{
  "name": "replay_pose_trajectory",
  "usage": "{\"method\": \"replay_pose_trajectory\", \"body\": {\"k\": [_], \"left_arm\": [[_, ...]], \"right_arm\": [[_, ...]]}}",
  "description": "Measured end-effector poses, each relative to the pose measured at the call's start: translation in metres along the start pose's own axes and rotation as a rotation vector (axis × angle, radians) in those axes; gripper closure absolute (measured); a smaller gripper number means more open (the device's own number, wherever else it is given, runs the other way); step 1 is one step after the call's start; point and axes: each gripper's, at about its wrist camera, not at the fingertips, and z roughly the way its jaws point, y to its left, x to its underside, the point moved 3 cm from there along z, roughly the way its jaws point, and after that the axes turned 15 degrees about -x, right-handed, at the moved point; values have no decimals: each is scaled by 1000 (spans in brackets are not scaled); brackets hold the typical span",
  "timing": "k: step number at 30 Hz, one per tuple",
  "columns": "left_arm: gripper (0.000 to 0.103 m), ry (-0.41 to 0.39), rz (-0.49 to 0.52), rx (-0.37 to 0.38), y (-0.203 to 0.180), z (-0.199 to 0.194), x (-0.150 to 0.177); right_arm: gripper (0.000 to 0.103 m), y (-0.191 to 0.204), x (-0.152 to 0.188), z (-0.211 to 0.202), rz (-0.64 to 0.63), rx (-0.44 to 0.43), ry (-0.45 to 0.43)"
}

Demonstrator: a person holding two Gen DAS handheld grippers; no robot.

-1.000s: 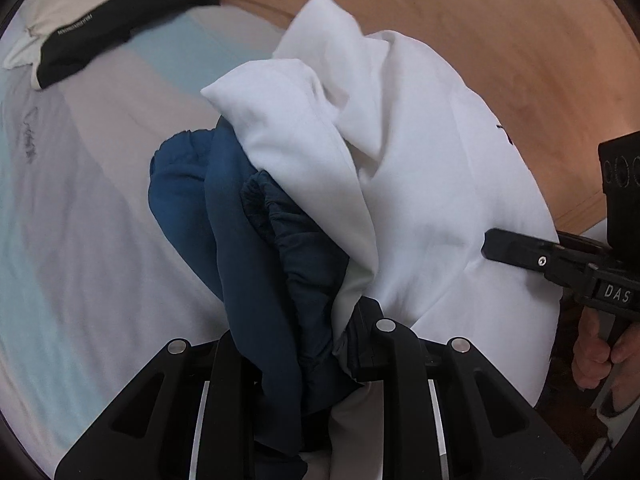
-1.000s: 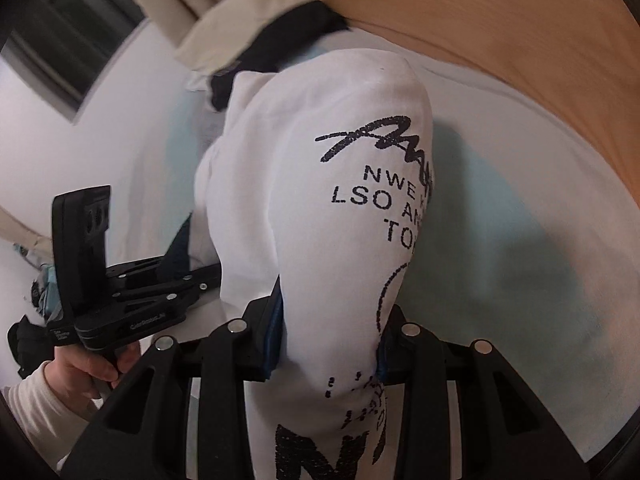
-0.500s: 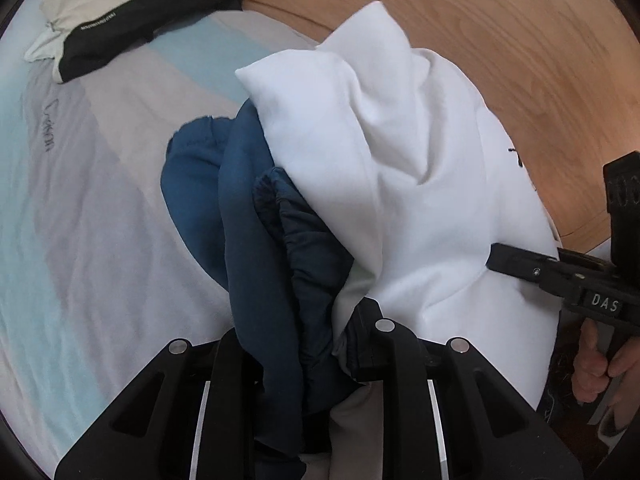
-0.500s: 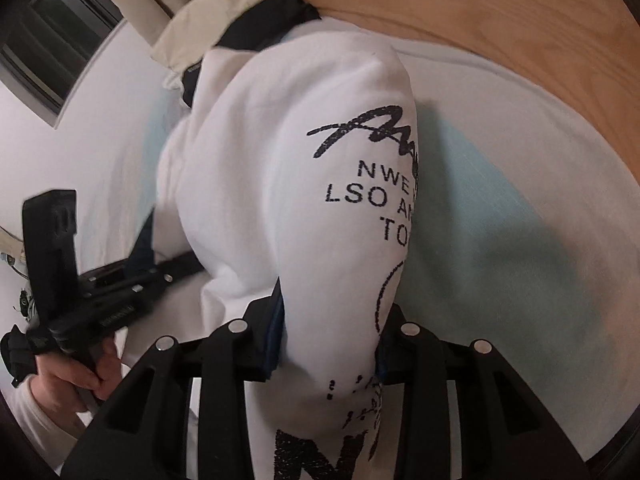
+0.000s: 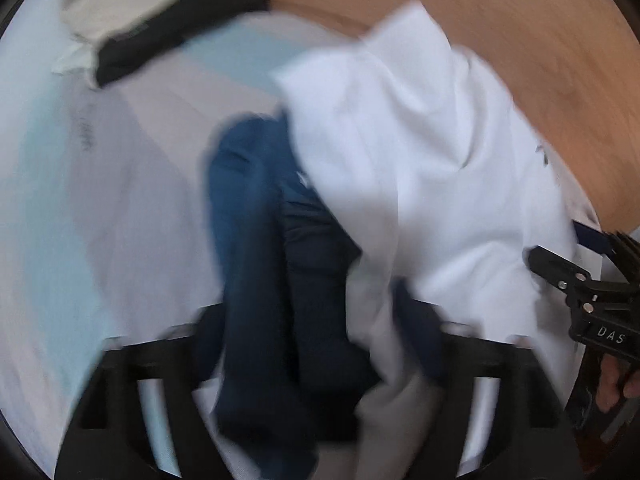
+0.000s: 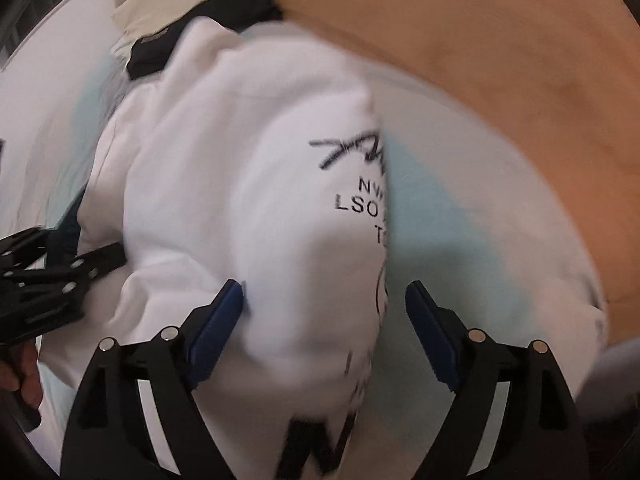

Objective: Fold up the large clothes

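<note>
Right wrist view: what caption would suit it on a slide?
Right gripper open around a white printed sweatshirt over a pale bed sheet.

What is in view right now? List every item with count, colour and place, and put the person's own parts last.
white sweatshirt: one, white with black print, bunched on the bed between both tools
dark blue fabric: one bundle, navy, beside and under the white cloth, in front of the left tool
cream and black garment: one, cream with a black band, far end of the bed
bed sheet: one, pale blue, grey and white, under everything
wooden board: one, light brown, behind the bed
left tool: one, black, blurred, cloth between its fingers
right tool: one, black with blue pads, open around the sweatshirt
left hand: one, on the left tool's handle
right hand: one, on the right tool's handle
</note>
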Motion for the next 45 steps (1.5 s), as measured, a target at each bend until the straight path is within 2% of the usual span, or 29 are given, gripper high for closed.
{"method": "replay_pose_trajectory", "body": {"k": [1,4,8,11,13,18,21,25,30,33,37,45], "left_arm": [[5,-69,-11,-45,12,-24,5],[6,-138,-9,-81,35,-69,26],[6,-176,-38,-49,78,-127,76],[6,-202,-48,4,111,-173,121],[6,-215,-45,28,131,-205,155],[6,-287,-26,27,176,-284,227],[6,-332,-28,32,196,-330,260],[6,-349,-23,26,209,-377,297],[6,-348,29,50,196,-413,335],[6,-332,52,72,181,-415,346],[6,-340,30,74,164,-416,361],[6,-371,-7,-41,124,-408,372]], "right_arm": [[20,4,1,-9,3,23,-18],[14,29,15,-52,-1,75,-92],[9,91,51,-116,-53,125,-189],[8,133,70,-142,-30,113,-234],[8,163,96,-171,-20,124,-265],[8,222,168,-239,62,100,-315],[8,254,213,-283,95,99,-345],[8,282,261,-330,127,115,-370],[8,301,304,-369,121,144,-377],[8,304,319,-381,94,163,-375],[7,298,333,-389,69,182,-376],[8,264,349,-381,33,163,-391]]}}
